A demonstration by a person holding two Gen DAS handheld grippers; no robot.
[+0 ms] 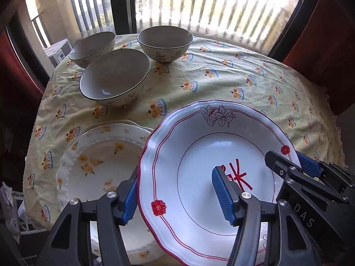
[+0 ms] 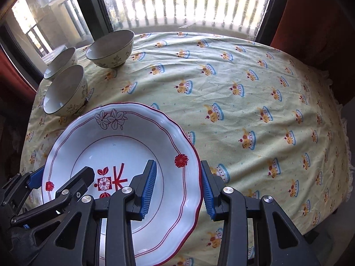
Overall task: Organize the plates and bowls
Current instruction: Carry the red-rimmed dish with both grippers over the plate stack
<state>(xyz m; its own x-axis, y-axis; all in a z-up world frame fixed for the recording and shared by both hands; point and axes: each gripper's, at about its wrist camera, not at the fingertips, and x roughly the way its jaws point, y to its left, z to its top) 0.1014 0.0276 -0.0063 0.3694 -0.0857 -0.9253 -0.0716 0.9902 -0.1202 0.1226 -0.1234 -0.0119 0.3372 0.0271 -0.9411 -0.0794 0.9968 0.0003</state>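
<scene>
A white deep plate with a red scalloped rim hangs tilted above the table, held from both sides. My left gripper is shut on its left rim, one blue pad under the edge and one inside. My right gripper is shut on the right rim the same way. Below and to the left lies a stack of cream plates with yellow flowers, partly covered by the held plate. Three cream bowls stand upright at the far left.
A round table under a yellow printed cloth reaches to a window with balcony railings. Red chair backs stand at the far right and left. The same three bowls sit near the cloth's left edge.
</scene>
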